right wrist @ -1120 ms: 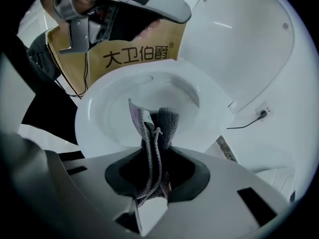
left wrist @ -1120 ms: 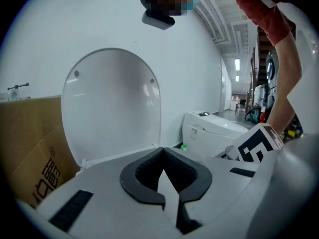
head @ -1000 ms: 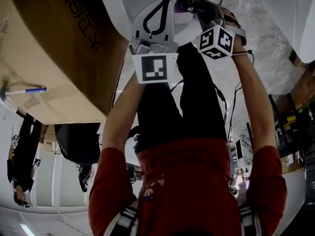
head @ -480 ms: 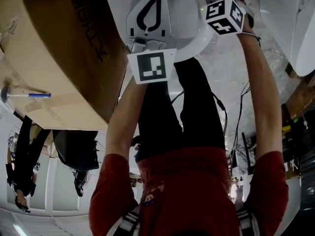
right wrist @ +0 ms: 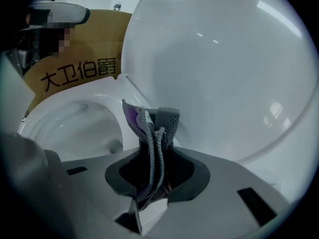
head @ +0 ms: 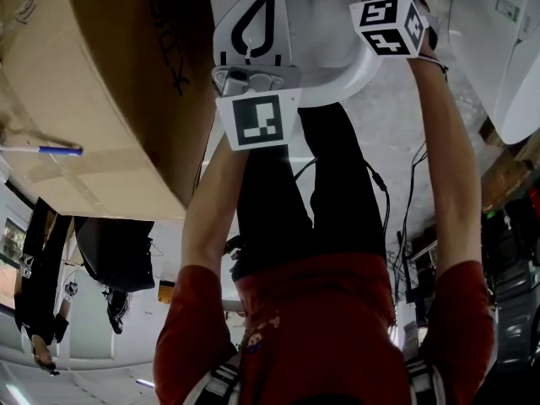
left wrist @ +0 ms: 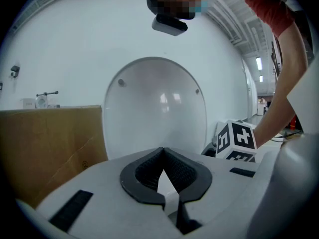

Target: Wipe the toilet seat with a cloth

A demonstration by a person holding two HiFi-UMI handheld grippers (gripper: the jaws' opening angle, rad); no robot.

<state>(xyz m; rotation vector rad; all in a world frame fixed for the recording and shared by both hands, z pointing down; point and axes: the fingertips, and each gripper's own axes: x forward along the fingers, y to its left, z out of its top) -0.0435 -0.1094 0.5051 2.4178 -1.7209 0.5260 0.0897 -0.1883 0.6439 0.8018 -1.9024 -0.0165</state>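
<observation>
Both forearms [head: 211, 201] stretch toward a white ceramic toilet [head: 337, 66] in the head view, beside a brown cardboard box [head: 93, 99]. In the left gripper view, the left gripper [left wrist: 162, 158] is closed and empty, facing the raised white lid [left wrist: 154, 108]. In the right gripper view, the right gripper [right wrist: 152, 163] pinches a folded grey-and-purple cloth [right wrist: 157, 121] near the white toilet seat [right wrist: 107, 91].

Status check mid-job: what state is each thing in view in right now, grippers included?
Toilet lid: raised, standing upright behind the bowl.
Toilet bowl: uncovered.
Cloth: bunched up, clamped between the right gripper's jaws, its end sticking out past them.
Right gripper: shut on the cloth.
Left gripper: shut, nothing between its jaws.
</observation>
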